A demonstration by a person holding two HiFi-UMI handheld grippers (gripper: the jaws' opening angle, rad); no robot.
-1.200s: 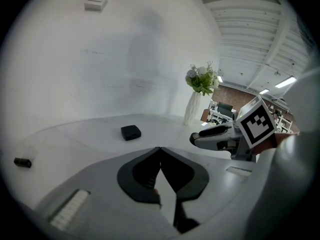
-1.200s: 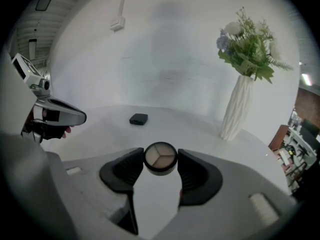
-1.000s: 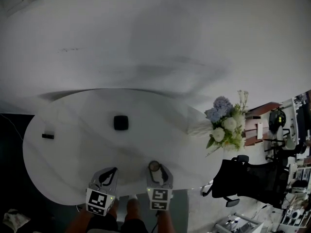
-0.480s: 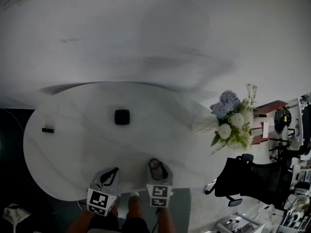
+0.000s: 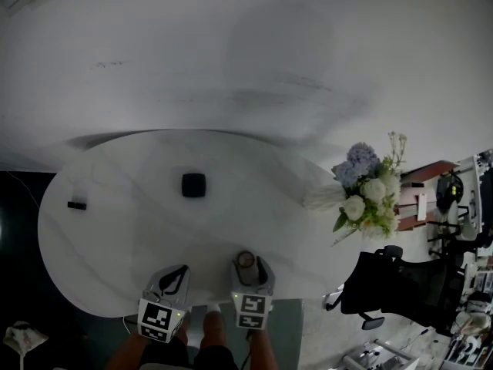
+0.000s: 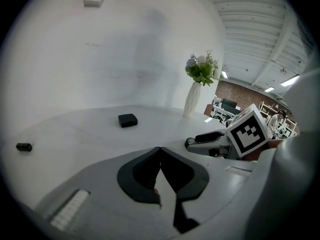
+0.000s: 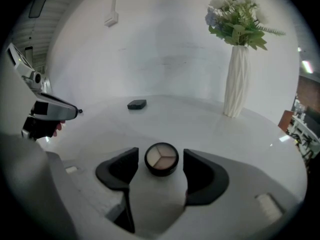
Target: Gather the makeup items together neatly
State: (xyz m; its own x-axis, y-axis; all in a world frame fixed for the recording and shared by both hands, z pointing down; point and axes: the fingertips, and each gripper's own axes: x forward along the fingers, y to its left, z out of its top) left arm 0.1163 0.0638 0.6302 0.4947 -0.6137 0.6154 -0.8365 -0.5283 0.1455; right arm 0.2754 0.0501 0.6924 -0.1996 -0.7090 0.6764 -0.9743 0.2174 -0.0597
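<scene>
head view: one round palette (image 5: 246, 259), one square compact (image 5: 193, 185), one tube (image 5: 76, 205)

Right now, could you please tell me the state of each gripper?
Left gripper: shut, empty.
Right gripper: open, jaws just been opening; eyeshadow compact between them, not gripped.

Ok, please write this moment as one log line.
right hand-held gripper: jaws just been opening, round compact between, loose | left hand-held gripper: shut, empty
</scene>
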